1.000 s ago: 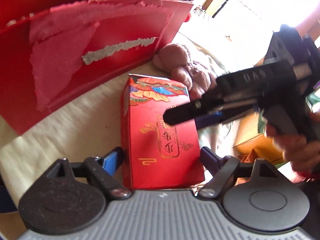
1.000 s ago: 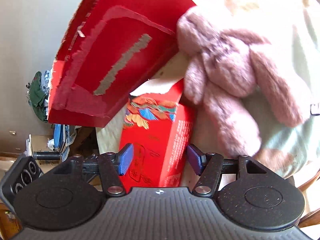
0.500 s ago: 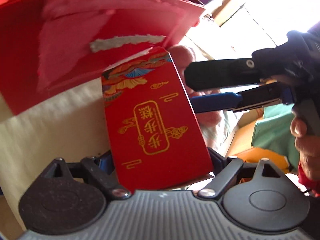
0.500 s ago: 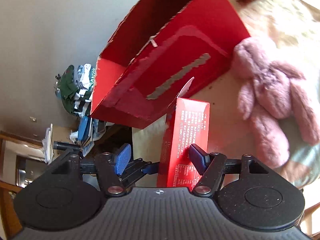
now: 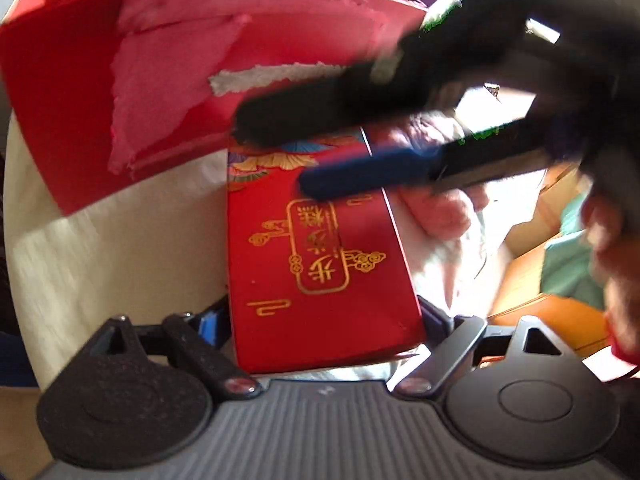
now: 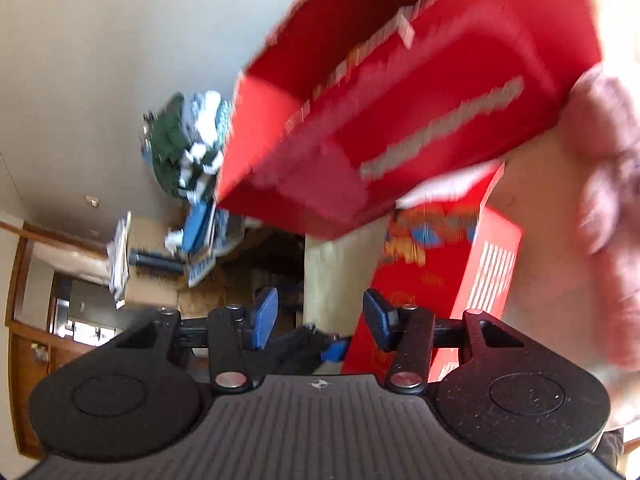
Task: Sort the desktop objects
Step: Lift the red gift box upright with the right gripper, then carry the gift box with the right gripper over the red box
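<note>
My left hand-held gripper pinches the red box, long axis pointing at the red bin upper left; right hand-held gripper spread, empty

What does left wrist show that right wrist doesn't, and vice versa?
Left wrist only: the gold-label front of the small red box, clamped by the left gripper, and the right gripper open above it. Right wrist only: grey wall, a clutter pile, the small box's printed side. Both: big torn red box, pink plush toy, cream tabletop.
</note>
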